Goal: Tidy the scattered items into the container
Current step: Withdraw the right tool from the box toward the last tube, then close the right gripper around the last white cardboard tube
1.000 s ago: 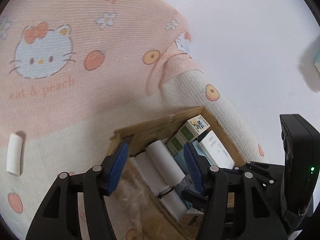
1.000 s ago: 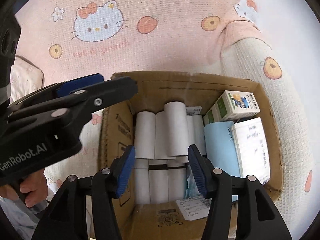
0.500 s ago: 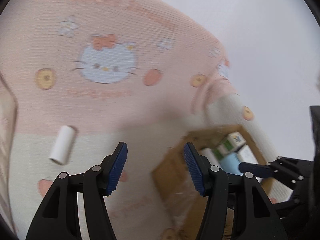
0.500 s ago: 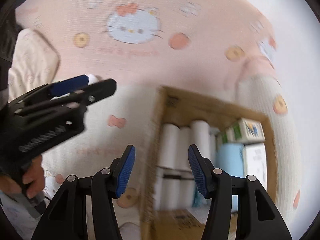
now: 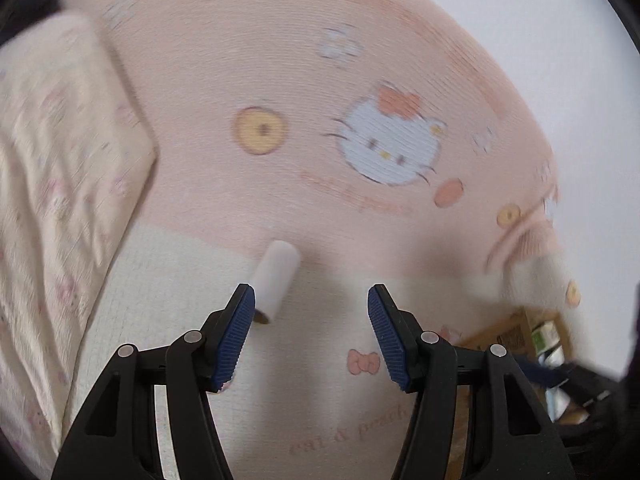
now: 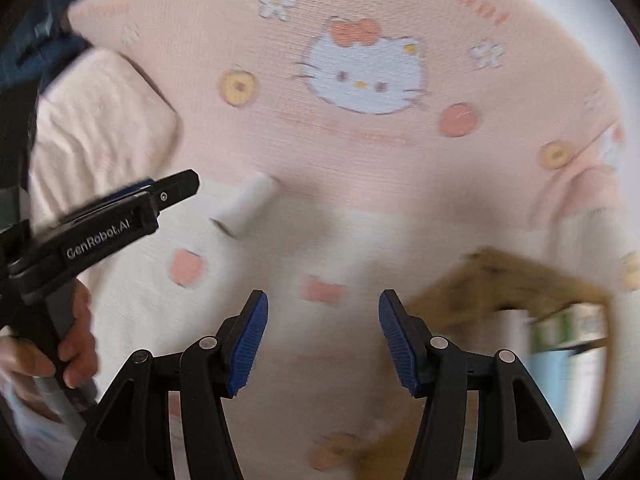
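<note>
A second ago both cameras looked down into the cardboard box; now both have swung away from it, and the box sits low and to the right of our left gripper, half out of frame. In its place, the one loose white roll lies just ahead of the left gripper, its near end right beside the left blue pad and not yet between the pads. We read this as the switch from dropping off to fetching: the box already holds rolls and small cartons, and this roll is, as far as we can see, the last stray.

The left gripper stands wide open and holds nothing. The right gripper is empty too, its jaws opening a little with nothing between them; the roll lies ahead of it and to its left, and the box low to its right. In the right view the left gripper reaches in from the left, tip near the roll, gripped by a hand.

The roll is a short, smooth, matte cylinder, probably paper, light and liable to roll. It rests on a soft woven blanket, pink above and cream below, printed with cats, bows and peaches. A pale quilted pillow lies far left of the gripper. The box is brown corrugated card with stiff, raw-edged flaps.
</note>
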Tool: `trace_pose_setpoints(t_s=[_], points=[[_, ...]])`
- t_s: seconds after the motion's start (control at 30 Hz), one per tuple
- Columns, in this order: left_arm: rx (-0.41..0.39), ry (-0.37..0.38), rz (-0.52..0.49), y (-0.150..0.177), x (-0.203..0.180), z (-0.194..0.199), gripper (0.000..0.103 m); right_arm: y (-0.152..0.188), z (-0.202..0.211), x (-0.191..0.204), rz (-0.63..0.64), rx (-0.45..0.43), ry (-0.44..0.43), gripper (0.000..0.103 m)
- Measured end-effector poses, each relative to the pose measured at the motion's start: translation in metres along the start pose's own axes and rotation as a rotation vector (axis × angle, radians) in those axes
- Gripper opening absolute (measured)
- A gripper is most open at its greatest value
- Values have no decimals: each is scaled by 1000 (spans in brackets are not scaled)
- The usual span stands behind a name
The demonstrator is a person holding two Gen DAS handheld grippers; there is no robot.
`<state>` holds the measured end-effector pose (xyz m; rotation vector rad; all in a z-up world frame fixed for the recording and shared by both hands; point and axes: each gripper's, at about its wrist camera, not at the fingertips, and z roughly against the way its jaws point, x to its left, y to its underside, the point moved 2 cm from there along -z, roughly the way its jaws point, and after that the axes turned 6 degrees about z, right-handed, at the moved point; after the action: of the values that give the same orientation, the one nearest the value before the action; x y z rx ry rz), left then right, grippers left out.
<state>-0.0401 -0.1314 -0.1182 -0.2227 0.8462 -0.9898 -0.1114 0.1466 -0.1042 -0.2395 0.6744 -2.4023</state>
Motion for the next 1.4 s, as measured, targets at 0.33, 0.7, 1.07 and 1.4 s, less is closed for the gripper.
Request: trace_pose_setpoints(t_s=[0.33,0.7,1.07,1.4], points=[[74,-27,114,9,50,-32,63,1,-44,42,-28,-234,-192,55],[108,82,202,9,75,-73,63,14,-109,45,-3,-253,23,55],[224,79,102,-12,64,-142,63,-1,-150,20,-212,-242,-209,55],[318,145,181,1,66,-166,46,-8,-172,1,-324,-184,-318,55]])
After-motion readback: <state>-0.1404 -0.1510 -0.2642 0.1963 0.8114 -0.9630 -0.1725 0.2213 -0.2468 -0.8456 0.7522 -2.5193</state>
